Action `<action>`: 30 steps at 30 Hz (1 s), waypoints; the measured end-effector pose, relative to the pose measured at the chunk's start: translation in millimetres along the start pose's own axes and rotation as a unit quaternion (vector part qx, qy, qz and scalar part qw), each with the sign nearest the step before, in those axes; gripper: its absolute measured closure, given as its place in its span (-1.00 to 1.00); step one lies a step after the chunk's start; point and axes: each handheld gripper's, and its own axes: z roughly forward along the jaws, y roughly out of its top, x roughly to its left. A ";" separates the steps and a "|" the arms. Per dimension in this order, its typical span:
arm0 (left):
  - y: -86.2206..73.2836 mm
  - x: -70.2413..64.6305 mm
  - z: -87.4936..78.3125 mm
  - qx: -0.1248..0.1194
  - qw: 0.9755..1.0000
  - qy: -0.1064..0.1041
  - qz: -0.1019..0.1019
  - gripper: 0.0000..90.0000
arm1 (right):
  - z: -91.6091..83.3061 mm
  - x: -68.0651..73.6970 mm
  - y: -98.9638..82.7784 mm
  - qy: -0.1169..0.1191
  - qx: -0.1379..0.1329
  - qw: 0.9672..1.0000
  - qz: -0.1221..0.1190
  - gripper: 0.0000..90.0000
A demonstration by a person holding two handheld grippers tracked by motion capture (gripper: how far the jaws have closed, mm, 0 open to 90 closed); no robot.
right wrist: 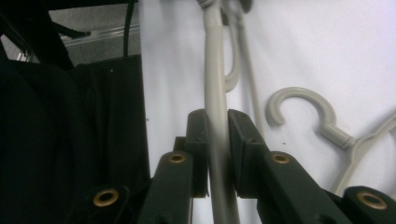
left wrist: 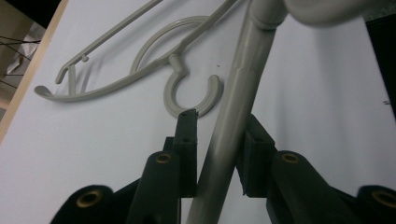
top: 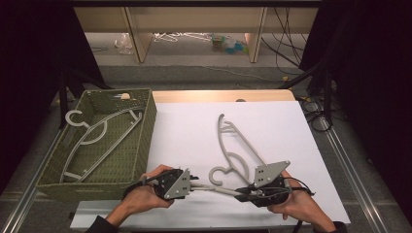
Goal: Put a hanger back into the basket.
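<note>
Both tongs (top: 194,185) (top: 241,193) clamp hanger (top: 216,190) lying crosswise.

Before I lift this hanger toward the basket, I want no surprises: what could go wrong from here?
The left gripper may not be clamped on the held hanger: one pad seems apart from the bar, so that end could slip.

The hook of the second hanger on the white sheet lies beside the bar and could snag.

The basket already holds a hanger, so they may tangle.
</note>
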 end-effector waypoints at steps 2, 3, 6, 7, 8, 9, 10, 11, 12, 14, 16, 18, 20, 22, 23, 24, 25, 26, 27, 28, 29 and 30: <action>1.6 0.5 -2.5 -0.001 1.000 -0.012 -0.014 0.64 | -1.2 -1.5 0.3 -0.007 -0.005 1.000 0.007 0.69; 1.6 0.5 -2.5 -0.001 1.000 -0.012 -0.014 0.65 | -1.2 -1.5 0.3 -0.007 -0.005 1.000 0.007 0.69; 2.9 0.4 -3.8 -0.003 0.999 -0.030 -0.041 0.68 | -1.6 -2.6 0.2 -0.029 -0.009 0.999 0.014 0.61; 4.1 0.2 -5.1 -0.001 0.998 -0.038 -0.059 0.69 | -2.0 -4.0 0.8 -0.038 -0.008 0.999 0.014 0.56; 4.9 0.8 -5.5 -0.005 0.996 -0.044 -0.073 0.70 | -2.0 -4.2 1.1 -0.046 -0.011 0.999 0.017 0.49; 5.5 2.0 -6.4 -0.007 0.995 -0.050 -0.086 0.72 | -2.0 -4.8 1.5 -0.057 -0.016 0.998 0.021 0.36; 6.0 1.4 -6.5 -0.016 0.993 -0.054 -0.108 0.73 | -2.5 -5.3 1.8 -0.070 -0.018 0.997 0.027 0.26; 6.2 1.3 -7.5 -0.014 0.991 -0.058 -0.118 0.74 | -2.5 -6.1 2.0 -0.083 -0.025 0.996 0.034 0.17; 6.3 1.0 -8.3 -0.011 0.991 -0.056 -0.122 0.75 | -3.3 -7.0 2.4 -0.091 -0.030 0.994 0.044 0.11; 6.9 0.9 -10.0 -0.010 0.987 -0.052 -0.149 0.75 | -4.7 -8.0 3.0 -0.103 -0.038 0.993 0.050 0.04; 5.6 4.4 -13.0 -0.016 0.984 -0.049 -0.168 0.75 | -6.5 -8.6 3.1 -0.120 -0.050 0.989 0.064 -0.10; 2.9 6.8 -17.1 -0.015 0.981 -0.042 -0.191 0.75 | -7.8 -9.8 3.3 -0.131 -0.056 0.987 0.068 -0.12; 1.7 8.1 -18.9 -0.015 0.980 -0.041 -0.196 0.75 | -8.7 -10.0 3.6 -0.136 -0.061 0.986 0.075 -0.14; -0.6 10.8 -22.5 -0.020 0.976 -0.036 -0.216 0.75 | -10.4 -11.1 3.4 -0.145 -0.071 0.984 0.076 -0.14; -3.6 13.7 -26.3 -0.019 0.973 -0.030 -0.228 0.75 | -12.5 -10.7 3.6 -0.145 -0.078 0.983 0.083 -0.15; -3.6 13.7 -26.3 -0.019 0.973 -0.030 -0.228 0.75 | -12.5 -10.7 3.6 -0.145 -0.078 0.983 0.083 -0.15; -5.6 15.7 -28.9 -0.023 0.971 -0.028 -0.236 0.75 | -12.9 -10.4 3.9 -0.142 -0.079 0.983 0.085 -0.16; -6.5 17.8 -31.2 -0.027 0.969 -0.024 -0.244 0.75 | -12.5 -9.1 4.1 -0.147 -0.078 0.983 0.077 -0.18; -7.1 18.8 -33.4 -0.030 0.966 -0.018 -0.255 0.75 | -12.3 -8.0 4.2 -0.145 -0.076 0.983 0.081 -0.18; -7.9 19.5 -35.4 -0.029 0.965 -0.012 -0.259 0.75 | -11.7 -6.6 4.2 -0.144 -0.078 0.983 0.078 -0.19; -8.9 20.7 -37.7 -0.028 0.965 -0.010 -0.259 0.75 | -11.1 -5.2 4.6 -0.141 -0.076 0.984 0.081 -0.20; -9.3 21.1 -39.9 -0.031 0.963 -0.010 -0.268 0.75 | -10.7 -4.6 5.1 -0.138 -0.076 0.984 0.077 -0.20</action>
